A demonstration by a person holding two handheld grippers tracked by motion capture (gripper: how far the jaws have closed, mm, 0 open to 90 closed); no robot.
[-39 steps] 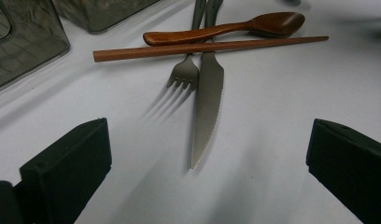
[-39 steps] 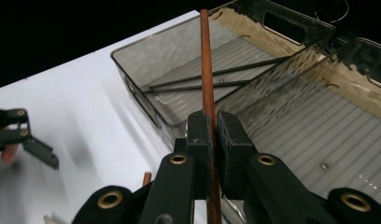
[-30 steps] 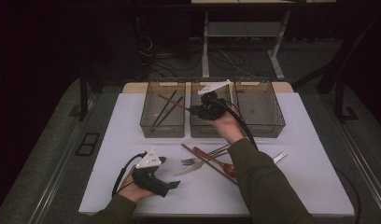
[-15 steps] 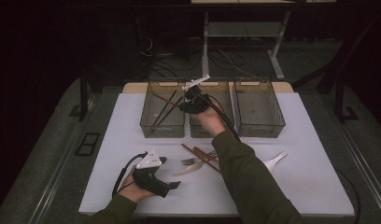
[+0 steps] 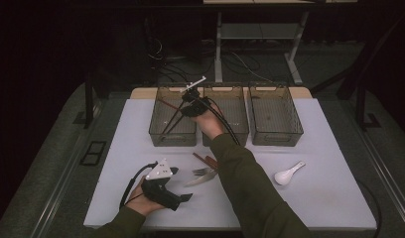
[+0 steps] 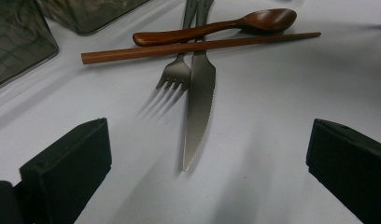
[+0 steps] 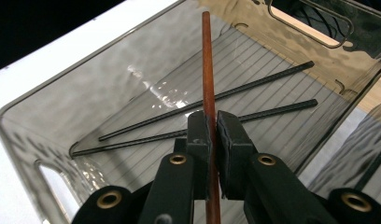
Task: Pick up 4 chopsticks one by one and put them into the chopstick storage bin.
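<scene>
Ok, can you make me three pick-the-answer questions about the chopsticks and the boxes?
1. Where is the brown chopstick that the right gripper holds?
A over the left bin
B beside the white spoon
C on the floor

2. How many black chopsticks lie in that bin?
A none
B two
C five

3. How are the left gripper jaws?
A shut on the fork
B shut on the knife
C open

Answers: 1 A, the bin lies right below it. 2 B, two dark sticks lie on its floor. 3 C, the jaws stand wide apart with nothing held.

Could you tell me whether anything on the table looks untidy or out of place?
Yes: the remaining cutlery lies in a crossed heap. A brown chopstick and wooden spoon rest across the fork and knife. The white spoon lies apart.
</scene>
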